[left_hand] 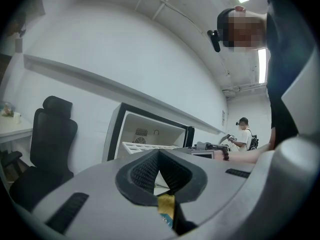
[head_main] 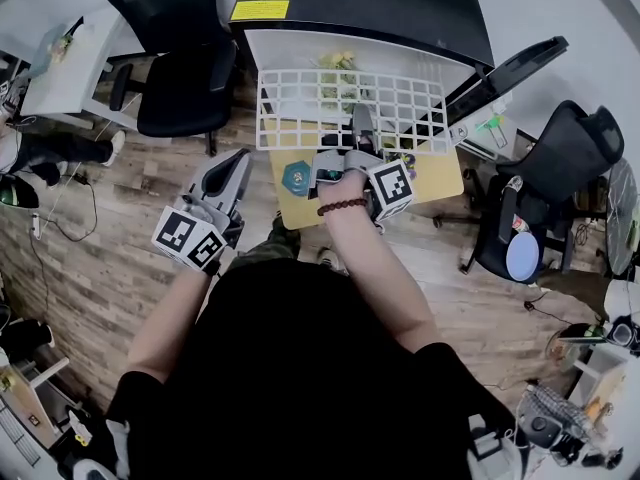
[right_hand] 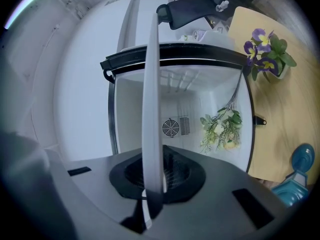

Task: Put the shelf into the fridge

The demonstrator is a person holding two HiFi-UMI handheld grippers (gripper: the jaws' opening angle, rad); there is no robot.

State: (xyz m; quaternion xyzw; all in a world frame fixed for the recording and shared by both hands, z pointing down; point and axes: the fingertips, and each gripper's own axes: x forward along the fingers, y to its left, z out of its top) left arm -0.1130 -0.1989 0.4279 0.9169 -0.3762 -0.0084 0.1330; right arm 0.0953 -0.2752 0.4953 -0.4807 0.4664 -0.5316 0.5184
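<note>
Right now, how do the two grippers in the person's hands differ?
The right gripper is clamped on the white shelf, while the left gripper has its jaws together on nothing. The right gripper is stretched forward at the open fridge; the left gripper sits back and to the side, away from the shelf. Both are the same grey two-jaw design.

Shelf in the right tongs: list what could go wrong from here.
1. Only the right tongs grip the shelf, at one edge. It may twist or slip and knock the fridge frame.
2. Flowers are inside the fridge, and the shelf may crush or snag them.
3. The left tongs are shut, empty and off to the side, giving no support.
</note>
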